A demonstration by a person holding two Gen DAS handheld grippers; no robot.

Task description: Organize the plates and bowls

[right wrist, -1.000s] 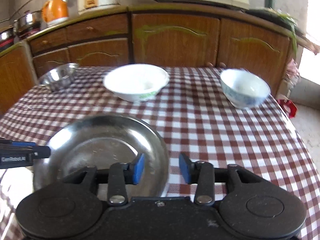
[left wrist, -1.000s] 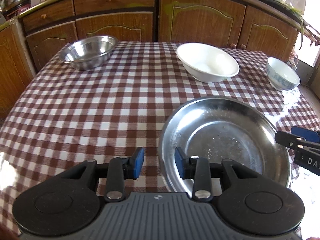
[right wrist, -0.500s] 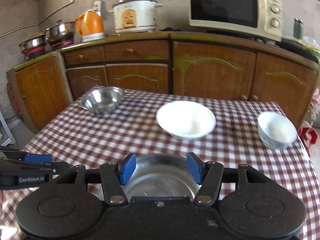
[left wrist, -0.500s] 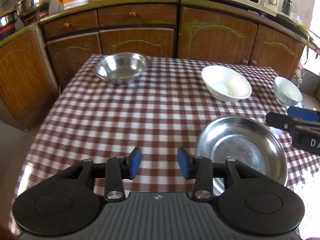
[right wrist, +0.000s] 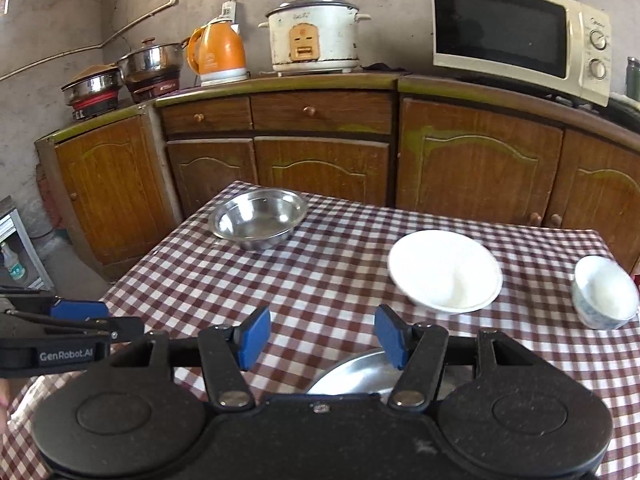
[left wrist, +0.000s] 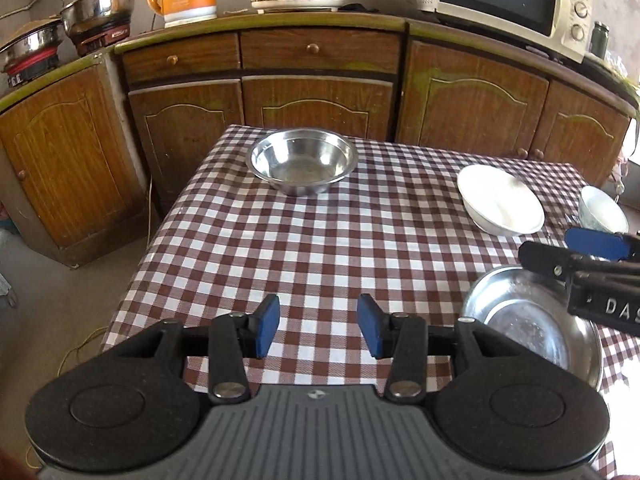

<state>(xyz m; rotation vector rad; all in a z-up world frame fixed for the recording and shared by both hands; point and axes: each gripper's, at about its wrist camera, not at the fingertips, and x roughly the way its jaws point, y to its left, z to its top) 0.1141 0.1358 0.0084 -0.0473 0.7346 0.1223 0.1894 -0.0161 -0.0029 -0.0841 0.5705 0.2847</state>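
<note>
A wide steel plate (left wrist: 532, 320) (right wrist: 360, 372) lies on the checked table (left wrist: 320, 248) near its front. My left gripper (left wrist: 319, 330) hangs above the cloth to the left of the plate, its jaws opening with nothing between them. Above the plate's near rim, my right gripper (right wrist: 322, 334) stands open and empty; in the left wrist view the right gripper (left wrist: 580, 252) shows side-on. A steel bowl (left wrist: 303, 160) (right wrist: 258, 218) sits at the far left. A white bowl (left wrist: 500, 200) (right wrist: 444, 270) and a small patterned bowl (left wrist: 602, 210) (right wrist: 604, 292) sit to the right.
Wooden cabinets (right wrist: 320, 168) stand behind the table. Their counter bears an orange kettle (right wrist: 218, 54), a rice cooker (right wrist: 312, 36), a microwave (right wrist: 520, 32) and steel pots (right wrist: 120, 72). The table's left edge (left wrist: 160, 240) drops to bare floor.
Both grippers have drawn back and up from the steel plate, which stays on the table. Both pairs of jaws stand wider than before. More of the kitchen shows.
</note>
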